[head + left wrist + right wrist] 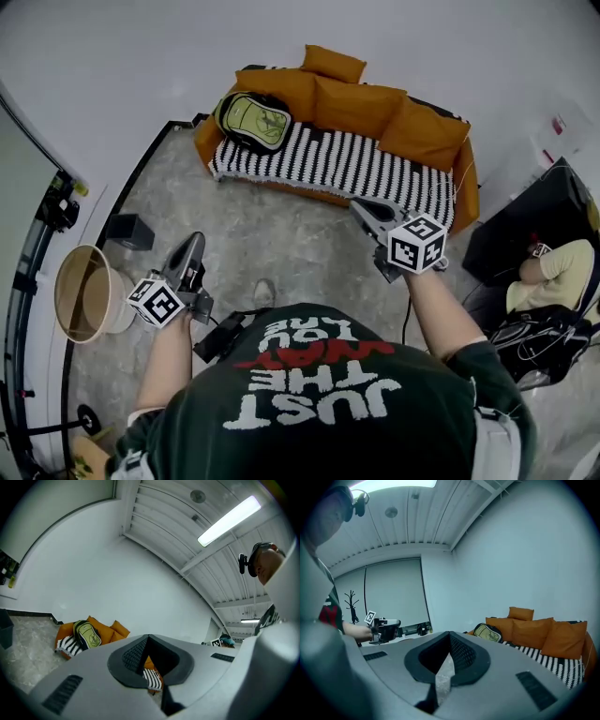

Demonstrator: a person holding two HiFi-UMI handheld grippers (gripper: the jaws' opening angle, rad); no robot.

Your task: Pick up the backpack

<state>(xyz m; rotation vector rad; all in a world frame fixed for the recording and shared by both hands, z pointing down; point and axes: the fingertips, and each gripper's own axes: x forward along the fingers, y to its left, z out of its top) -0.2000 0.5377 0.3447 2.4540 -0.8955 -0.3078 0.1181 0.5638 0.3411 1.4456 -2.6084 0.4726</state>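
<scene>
You stand in a mock living-room studio: orange sofa [466,183], striped throw [356,169], bare white walls [141,56], ceiling strip light [229,520].

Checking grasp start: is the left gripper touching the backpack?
Apart. Head view shows bare floor between the left gripper and the backpack on the sofa.

The person faces the orange sofa [466,183] with the striped seat, both bare forearms stretched toward it. The grey plastic left gripper [190,246] is held well short of the sofa and points level at it, its 2 jaws closed together on nothing. The matching right gripper [367,211] reaches nearer the sofa's front edge, tilted slightly down, jaws likewise together and empty.
</scene>
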